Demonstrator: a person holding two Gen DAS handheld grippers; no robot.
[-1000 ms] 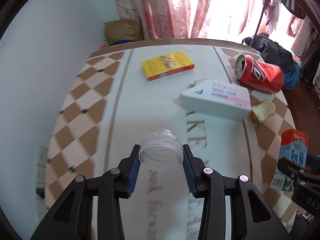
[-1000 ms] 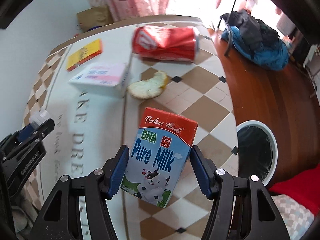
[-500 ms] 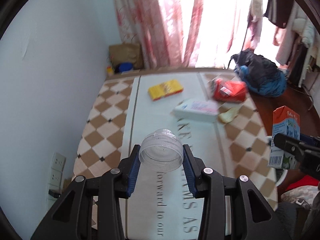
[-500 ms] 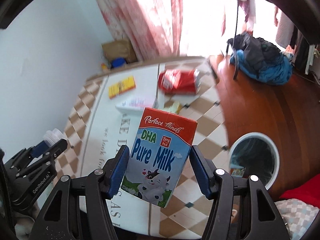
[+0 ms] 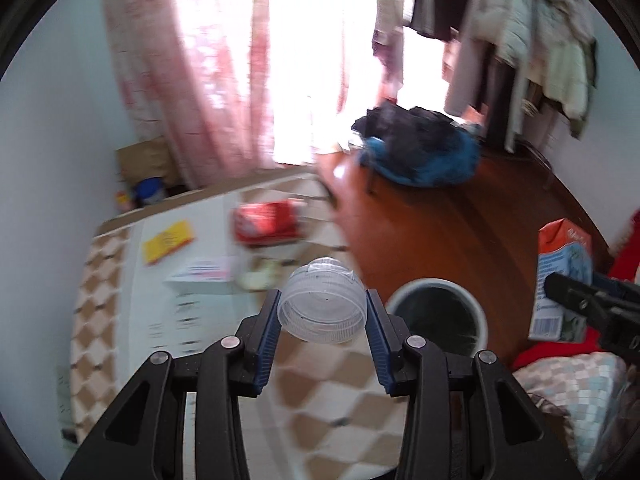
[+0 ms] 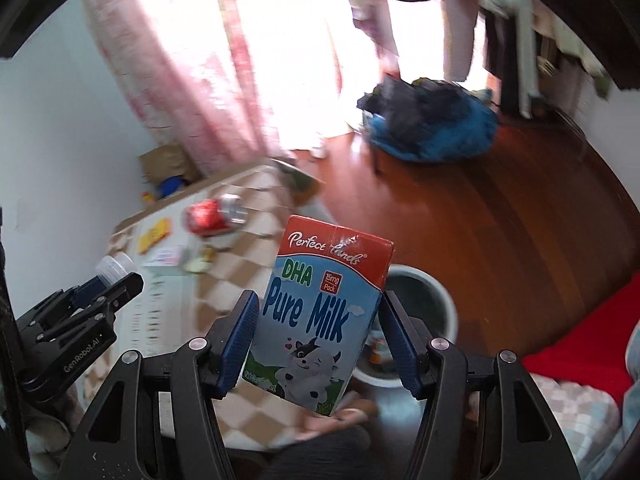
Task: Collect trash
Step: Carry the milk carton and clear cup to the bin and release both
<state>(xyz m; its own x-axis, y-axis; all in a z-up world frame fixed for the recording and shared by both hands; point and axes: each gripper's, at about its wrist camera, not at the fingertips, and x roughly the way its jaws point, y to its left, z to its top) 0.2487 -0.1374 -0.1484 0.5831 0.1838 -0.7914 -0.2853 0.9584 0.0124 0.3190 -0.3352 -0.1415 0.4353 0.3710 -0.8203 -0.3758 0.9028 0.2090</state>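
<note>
Milk carton (image 6: 320,316), red-topped and printed "Pure Milk", sat clamped between the blue pads of the right gripper (image 6: 318,332), its jaws closed against the carton's two sides and the carton tilted slightly, top leaning toward one o'clock. Behind it, at about three o'clock from the carton's middle, a white-rimmed trash bin (image 6: 434,300) stood on the reddish wooden floor (image 6: 500,232), partly hidden by the carton.

The left gripper (image 5: 322,322) held a clear plastic bottle (image 5: 322,306), jaws narrowed onto its ribbed body, with the round end facing the camera. In the left wrist view the bin (image 5: 438,314) lay just beside the bottle at three o'clock, dark inside. The carton (image 5: 562,280) showed at the far three o'clock edge, with the right gripper's black finger across its lower part.

On the checked tablecloth (image 5: 108,320), well apart from both grippers, lay a crushed red can (image 5: 266,224) at eleven o'clock from the bottle, a yellow box (image 5: 168,240) at ten o'clock, a white box (image 5: 204,278) nearer, and a pale scrap (image 5: 258,276) just beside it; all were motion-blurred. A blue-and-black heap of cloth (image 5: 420,152) rested on the floor at one o'clock, below pink curtains (image 5: 192,72).
</note>
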